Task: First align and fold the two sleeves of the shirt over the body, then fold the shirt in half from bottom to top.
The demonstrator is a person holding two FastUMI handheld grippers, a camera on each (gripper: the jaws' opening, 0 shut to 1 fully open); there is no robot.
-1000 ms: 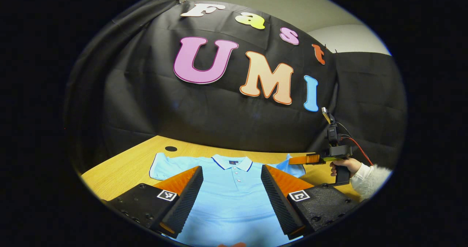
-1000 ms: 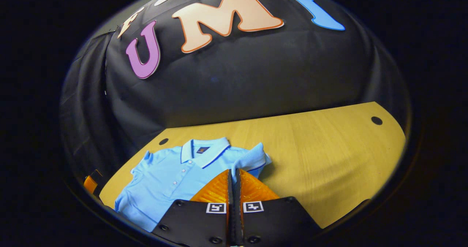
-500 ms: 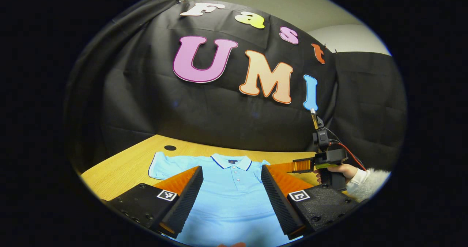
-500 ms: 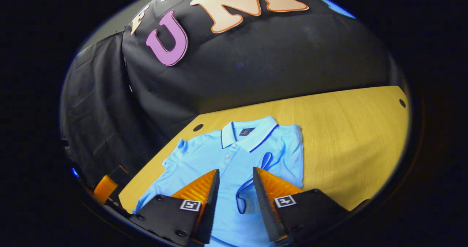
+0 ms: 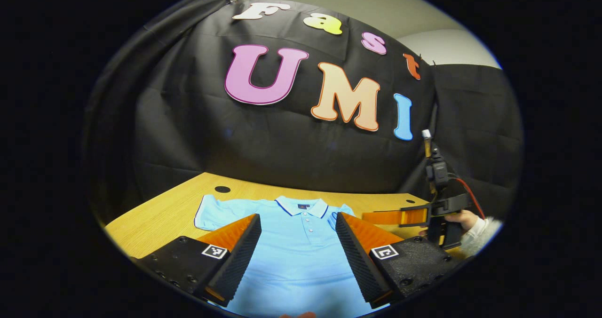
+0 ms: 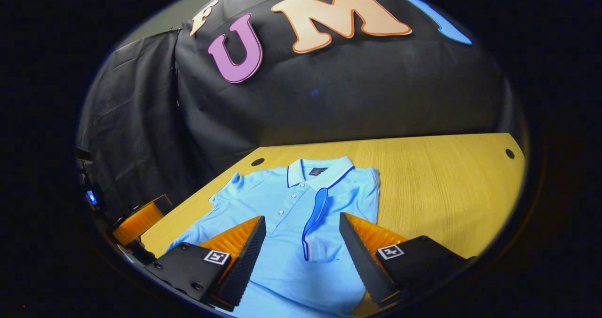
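The light blue shirt (image 6: 291,214) lies flat on the wooden worktop (image 6: 437,177), and its one sleeve (image 6: 324,224) is now folded over the body; one second ago the right claw (image 6: 301,252) was clenched on it. This claw is now released and pulled back. The left claw (image 5: 297,252) hovers released over the shirt. The other sleeve (image 5: 211,210) is spread out, so I judge it comes next.

Wooden tabletop (image 6: 437,177) ahead of me, light grain, round cable holes (image 6: 509,153) near its corners. Black cloth wall (image 5: 282,148) behind. Pale room wall (image 5: 376,7) above it.
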